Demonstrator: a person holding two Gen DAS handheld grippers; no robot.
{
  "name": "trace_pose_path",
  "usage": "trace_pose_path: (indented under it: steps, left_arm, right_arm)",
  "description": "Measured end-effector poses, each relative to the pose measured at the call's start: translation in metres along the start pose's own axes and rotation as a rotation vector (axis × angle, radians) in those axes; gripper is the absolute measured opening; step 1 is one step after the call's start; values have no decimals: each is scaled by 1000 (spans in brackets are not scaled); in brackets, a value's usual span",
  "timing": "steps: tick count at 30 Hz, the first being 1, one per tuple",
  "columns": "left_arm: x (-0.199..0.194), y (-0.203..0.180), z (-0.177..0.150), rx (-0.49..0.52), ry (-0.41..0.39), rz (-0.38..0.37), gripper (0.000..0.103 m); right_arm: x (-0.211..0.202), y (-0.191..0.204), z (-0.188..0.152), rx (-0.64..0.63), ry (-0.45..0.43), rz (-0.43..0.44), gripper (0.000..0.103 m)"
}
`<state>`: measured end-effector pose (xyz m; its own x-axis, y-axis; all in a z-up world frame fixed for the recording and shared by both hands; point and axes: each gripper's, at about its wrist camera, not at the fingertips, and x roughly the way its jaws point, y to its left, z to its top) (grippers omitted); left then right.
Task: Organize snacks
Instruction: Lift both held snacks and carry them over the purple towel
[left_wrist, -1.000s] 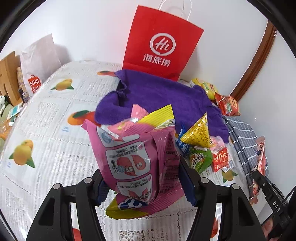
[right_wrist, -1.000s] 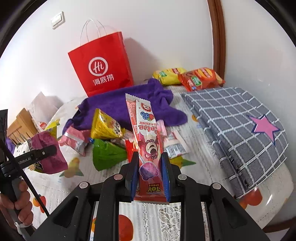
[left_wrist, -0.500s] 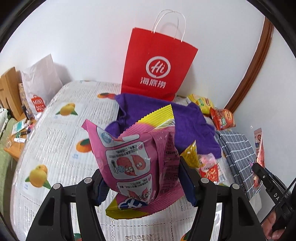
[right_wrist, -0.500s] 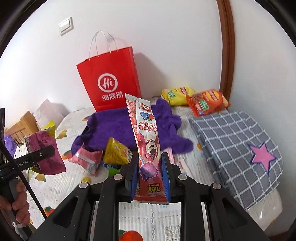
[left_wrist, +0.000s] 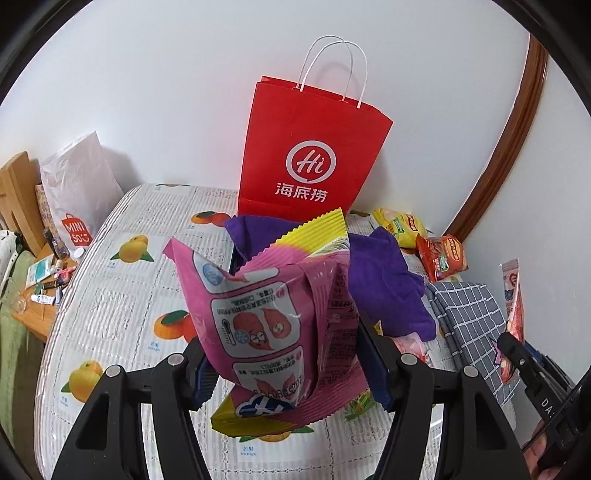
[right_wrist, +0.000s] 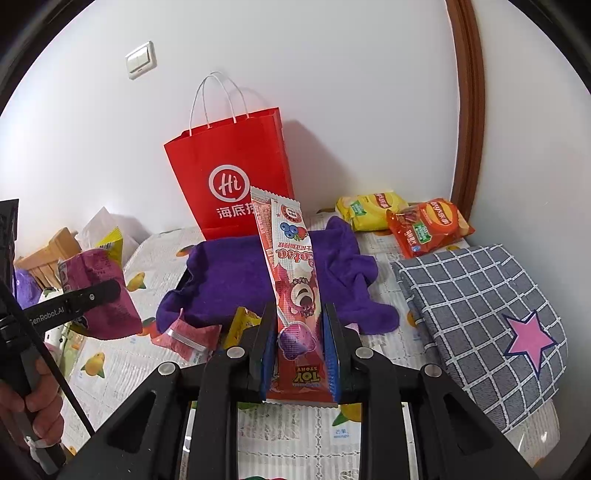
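Both grippers loaded and held above the table. Left gripper (left_wrist: 286, 365) clamps a pink snack bag (left_wrist: 273, 317) at half width, a yellow bag behind it; bag stands roughly upright between the pads, crimped top tilted away toward the wall. Right gripper (right_wrist: 299, 354) is pinched narrow on a long lollipop packet (right_wrist: 291, 291), long axis running up and away from the jaws, leaning slightly left in the right wrist view. Key relation: the red paper bag (left_wrist: 314, 147) stands upright against the wall straight ahead of both grippers, mouth up, well beyond and above the purple cloth (right_wrist: 258, 273) that lies between. In the left wrist view it sits almost dead centre behind the pink bag; in the right wrist view it is left of centre, so the left gripper looks better lined up, though which is nearer cannot be told. Likely drop spot is that bag or the cloth; unclear which. Loose snacks (right_wrist: 188, 334) remain at the cloth's near edge, chip packs (right_wrist: 424, 225) in the far right corner.
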<state>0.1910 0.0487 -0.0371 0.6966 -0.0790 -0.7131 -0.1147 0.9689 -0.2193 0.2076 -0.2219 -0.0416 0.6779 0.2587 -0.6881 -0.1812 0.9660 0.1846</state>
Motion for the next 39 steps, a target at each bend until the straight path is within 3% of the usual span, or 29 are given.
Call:
trace_pose_path:
  steps: [21, 39]
  left_arm:
    - [36, 3, 31, 10, 9, 5, 63]
    - [74, 8, 71, 18, -14, 49, 63]
  right_arm:
    - [52, 7, 29, -7, 24, -3, 23]
    - [97, 12, 78, -27, 5, 6, 23]
